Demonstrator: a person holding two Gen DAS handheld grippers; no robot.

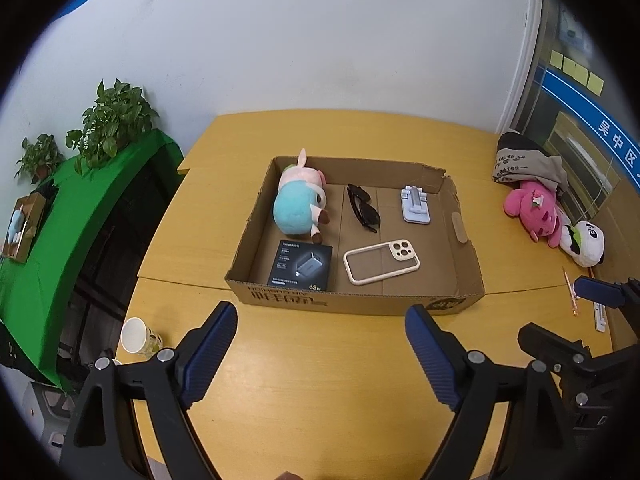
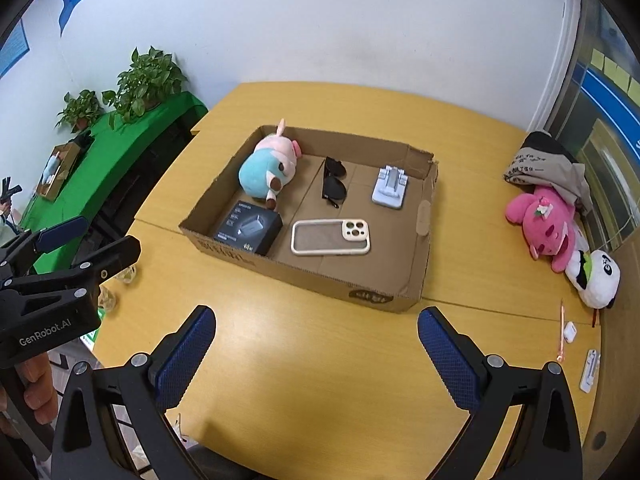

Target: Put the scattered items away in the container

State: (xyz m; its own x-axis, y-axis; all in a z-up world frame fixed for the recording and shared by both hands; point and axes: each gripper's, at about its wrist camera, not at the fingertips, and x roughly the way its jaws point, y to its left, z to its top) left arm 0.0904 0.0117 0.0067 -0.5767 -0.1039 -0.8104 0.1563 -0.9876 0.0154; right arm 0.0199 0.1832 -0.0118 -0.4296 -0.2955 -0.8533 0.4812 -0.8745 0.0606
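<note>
**Five things in the box, both claws empty above the table**

We hold the left gripper [image 1: 320,336] and the right gripper [image 2: 316,344] over the bare near part of the yellow table [image 2: 320,380], both with jaws spread wide and nothing between them. No earlier picture is given, so we say only how they stand.

The cardboard box [image 1: 352,302] sits toward the middle of the table, its printed front wall facing us. Inside it, the pastel plush toy [image 1: 300,200] lies in the far left corner, against the left wall. The black charger box [image 1: 300,265] rests in the near left corner, just in front of the plush. The sunglasses [image 1: 362,208] lie near the middle of the box floor, the phone case [image 1: 382,261] toward the near wall beside the charger box, and the pale blue phone stand [image 1: 416,204] toward the far right corner.

Along the table's right edge, outside the box, lie a pink plush [image 2: 540,224] and a panda plush [image 2: 596,280], touching one another. A paper cup [image 1: 136,336] stands near the left edge.
</note>
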